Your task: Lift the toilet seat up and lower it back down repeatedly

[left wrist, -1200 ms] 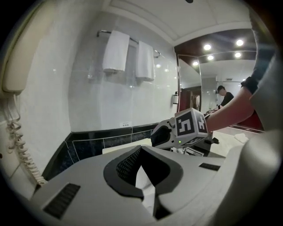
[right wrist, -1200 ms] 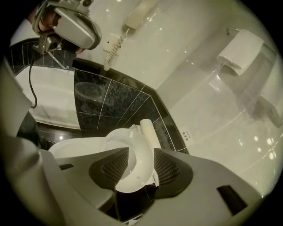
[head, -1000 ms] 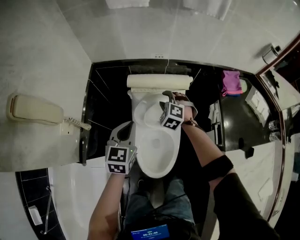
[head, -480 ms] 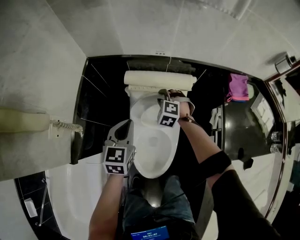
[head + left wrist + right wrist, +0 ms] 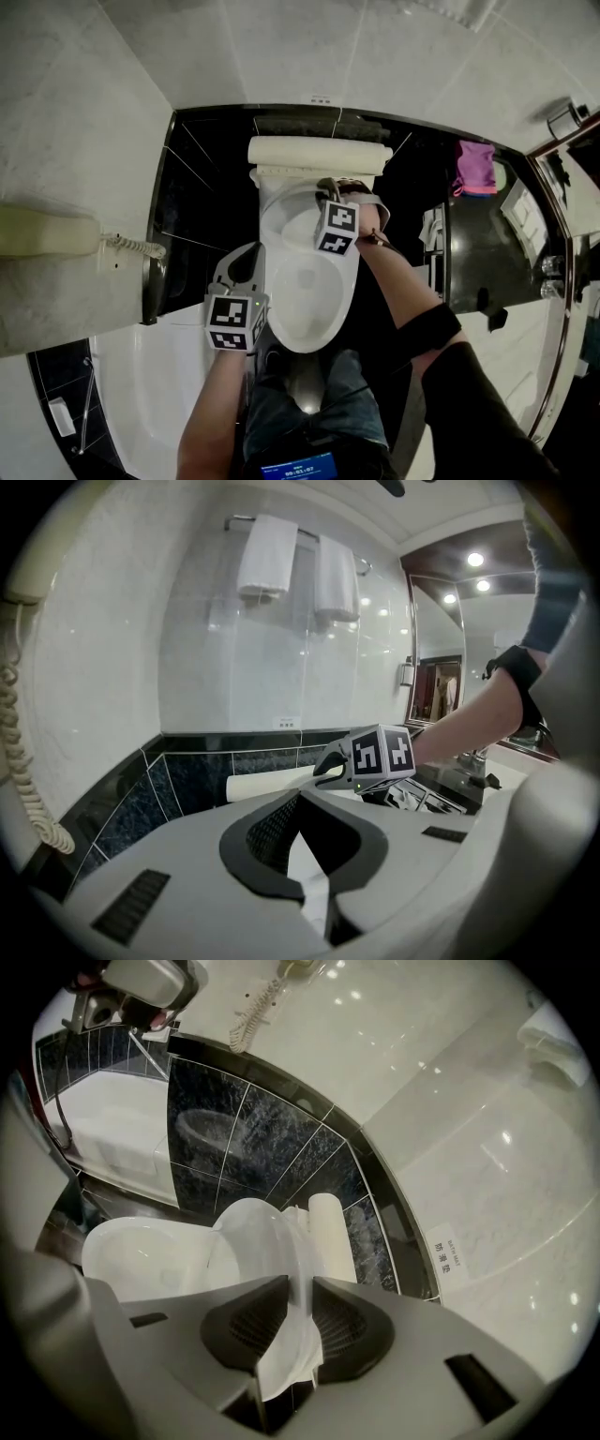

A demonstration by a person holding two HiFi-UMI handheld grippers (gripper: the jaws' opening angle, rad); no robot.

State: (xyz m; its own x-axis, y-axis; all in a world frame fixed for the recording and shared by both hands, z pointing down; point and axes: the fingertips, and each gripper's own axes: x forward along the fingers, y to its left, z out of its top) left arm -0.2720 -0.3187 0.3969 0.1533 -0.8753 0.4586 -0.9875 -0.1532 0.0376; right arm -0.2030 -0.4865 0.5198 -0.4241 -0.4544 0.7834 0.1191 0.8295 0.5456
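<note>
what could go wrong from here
The right gripper, whose jaws have just been closing, pinches only the glossy rim of the raised toilet seat; it could slip out and slam onto the bowl. The left gripper is shut, off to the side, no backup.

The right gripper (image 5: 300, 1288) has just been closing its jaws, which stood wide a second ago. They now pinch the rim of the raised toilet seat (image 5: 251, 1237), near the toilet's back edge.
</note>
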